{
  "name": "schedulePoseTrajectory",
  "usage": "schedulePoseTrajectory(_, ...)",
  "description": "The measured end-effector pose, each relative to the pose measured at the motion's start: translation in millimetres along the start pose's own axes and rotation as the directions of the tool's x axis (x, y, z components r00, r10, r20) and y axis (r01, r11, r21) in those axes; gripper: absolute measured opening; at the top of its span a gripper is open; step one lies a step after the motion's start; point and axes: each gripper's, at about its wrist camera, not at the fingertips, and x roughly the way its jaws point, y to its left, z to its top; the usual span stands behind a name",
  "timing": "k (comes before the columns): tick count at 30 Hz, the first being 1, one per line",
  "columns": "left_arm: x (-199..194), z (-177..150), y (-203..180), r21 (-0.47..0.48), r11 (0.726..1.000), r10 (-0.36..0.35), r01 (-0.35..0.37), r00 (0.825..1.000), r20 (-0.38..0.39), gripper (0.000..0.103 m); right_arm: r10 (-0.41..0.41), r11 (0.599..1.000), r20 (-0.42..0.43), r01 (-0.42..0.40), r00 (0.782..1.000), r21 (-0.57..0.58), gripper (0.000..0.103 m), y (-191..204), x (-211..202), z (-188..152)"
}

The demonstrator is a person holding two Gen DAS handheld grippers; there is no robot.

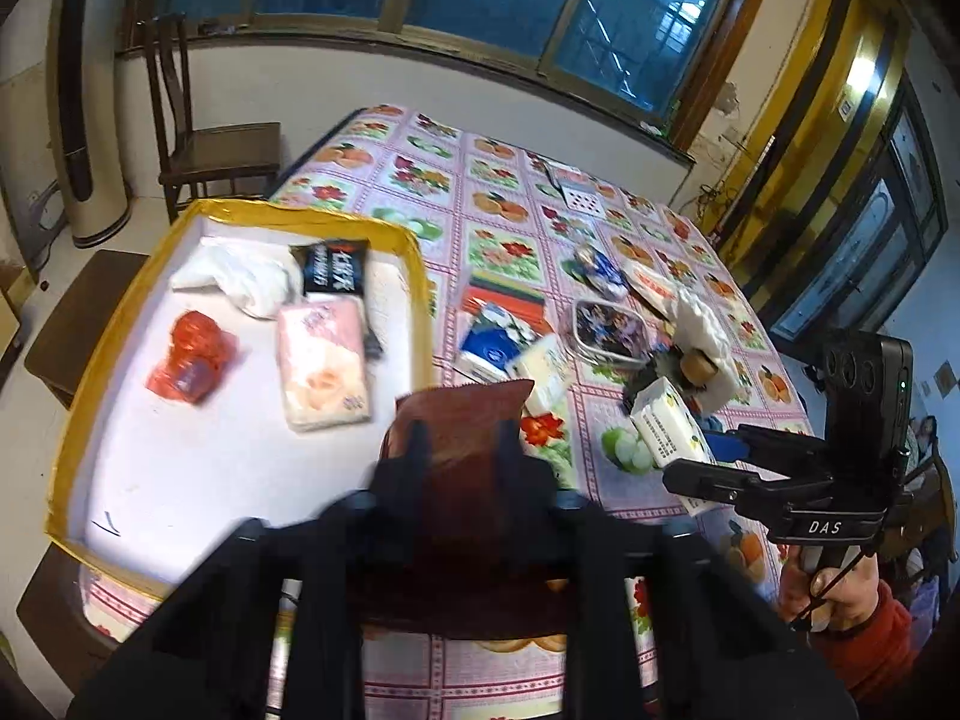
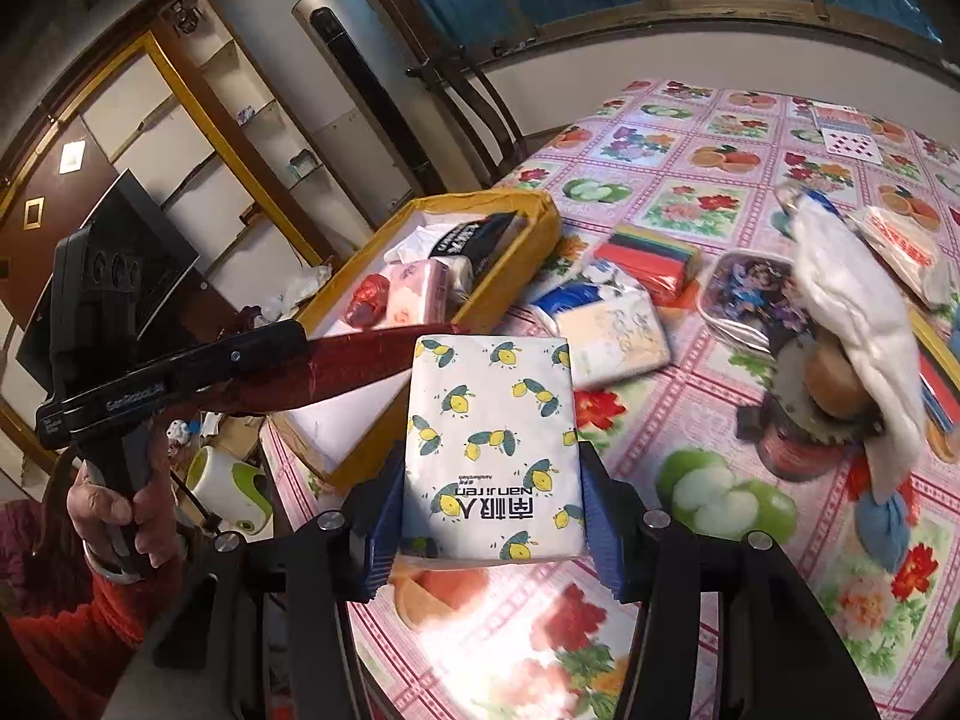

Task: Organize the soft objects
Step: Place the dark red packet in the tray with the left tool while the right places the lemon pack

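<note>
My left gripper (image 1: 462, 429) is shut on a dark red foil packet (image 1: 465, 414), held above the near right corner of a yellow-rimmed box (image 1: 421, 282). Inside the box lie a pink tissue pack (image 1: 321, 369), a red packet (image 1: 192, 360), a white cloth (image 1: 240, 276) and a black packet (image 1: 333, 267). My right gripper (image 2: 489, 468) is shut on a lemon-print tissue pack (image 2: 492, 438), lifted over the table to the right of the box (image 2: 510, 282). The right wrist view shows the left gripper (image 2: 297, 342) with the red packet (image 2: 360, 363) over the box's near end.
On the flowered tablecloth (image 1: 510, 252) sit a blue-and-white pack (image 1: 489, 348), a cream tissue pack (image 1: 543, 369), a stack of coloured cloths (image 1: 504, 297), a clear lidded container (image 1: 609, 330), a white cloth draped on a tin (image 2: 852, 324) and playing cards (image 1: 579, 195). A wooden chair (image 1: 210, 150) stands beyond the box.
</note>
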Motion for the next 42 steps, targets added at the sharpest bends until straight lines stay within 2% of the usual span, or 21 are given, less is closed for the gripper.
schedulePoseTrajectory(2, 1.8, 11.7, 16.8, -0.022, 0.999, 0.036, -0.036, 0.999, 0.005, 0.004, 0.011, 1.0, 0.004, -0.011, 1.0, -0.012, 0.054, 13.7, 17.7, 17.4)
schedulePoseTrajectory(4, 10.3, 16.7, 34.1, -0.051, 0.993, 0.11, -0.109, 0.994, 0.011, 0.004, 0.04, 0.999, -0.004, -0.04, 0.999, -0.001, 0.054, 25.2, 40.9, 34.4)
schedulePoseTrajectory(6, 23.5, 16.2, 49.1, -0.076, 0.992, 0.103, -0.105, 0.994, -0.027, 0.004, 0.071, 0.997, -0.011, -0.07, 0.997, 0.012, 0.054, 34.8, 60.2, 44.7)
schedulePoseTrajectory(8, 33.9, 13.0, 56.3, -0.058, 0.983, 0.17, -0.173, 0.984, -0.046, 0.004, 0.063, 0.998, -0.026, -0.063, 0.998, -0.008, 0.054, 48.5, 79.0, 53.7)
schedulePoseTrajectory(11, 44.8, 9.7, 70.1, -0.089, 0.979, 0.177, -0.184, 0.981, -0.083, 0.007, 0.025, 0.999, -0.043, -0.026, 0.999, -0.027, 0.054, 60.0, 104.1, 67.4)
schedulePoseTrajectory(13, 51.8, 9.2, 78.7, -0.099, 0.971, 0.208, -0.218, 0.973, -0.102, 0.018, -0.012, 1.0, -0.057, 0.01, 0.998, -0.024, 0.054, 61.0, 124.3, 75.6)
schedulePoseTrajectory(15, 62.1, 8.1, 87.1, -0.124, 0.968, 0.202, -0.219, 0.97, -0.133, 0.066, -0.021, 1.0, -0.084, 0.02, 0.996, -0.01, 0.055, 60.3, 145.0, 79.4)
schedulePoseTrajectory(16, 65.7, 7.2, 91.7, -0.139, 0.965, 0.2, -0.22, 0.969, -0.145, 0.071, -0.03, 1.0, -0.092, 0.03, 0.995, -0.008, 0.056, 60.6, 153.4, 79.4)
schedulePoseTrajectory(20, 72.6, 2.4, 106.2, -0.164, 0.95, 0.24, -0.267, 0.956, -0.168, 0.072, -0.016, 1.0, -0.111, 0.018, 0.994, 0.016, 0.058, 54.9, 168.0, 78.4)
schedulePoseTrajectory(23, 75.0, -1.5, 110.8, -0.171, 0.944, 0.251, -0.283, 0.95, -0.187, 0.072, 0.015, 0.999, -0.09, -0.011, 0.996, 0.045, 0.06, 49.3, 152.4, 78.4)
schedulePoseTrajectory(27, 68.4, -5.1, 112.1, -0.203, 0.94, 0.239, -0.273, 0.955, -0.176, 0.072, 0.022, 0.999, -0.01, -0.022, 1.0, 0.05, 0.076, 41.9, 112.0, 80.3)
schedulePoseTrajectory(33, 58.8, -5.8, 91.2, -0.173, 0.953, 0.221, -0.248, 0.962, -0.16, 0.072, 0.012, 0.999, 0.009, -0.012, 1.0, 0.036, 0.077, 37.0, 82.0, 65.6)
schedulePoseTrajectory(38, 46.5, -8.4, 61.9, -0.124, 0.962, 0.228, -0.242, 0.966, -0.121, 0.072, 0.019, 0.998, 0.096, -0.024, 0.995, 0.05, 0.078, 29.6, 31.8, 43.2)
schedulePoseTrajectory(42, 40.7, -10.4, 27.7, -0.066, 0.968, 0.237, -0.241, 0.969, -0.069, 0.074, -0.065, 0.996, 0.164, 0.056, 0.984, 0.064, 0.089, 15.0, -8.9, 20.4)
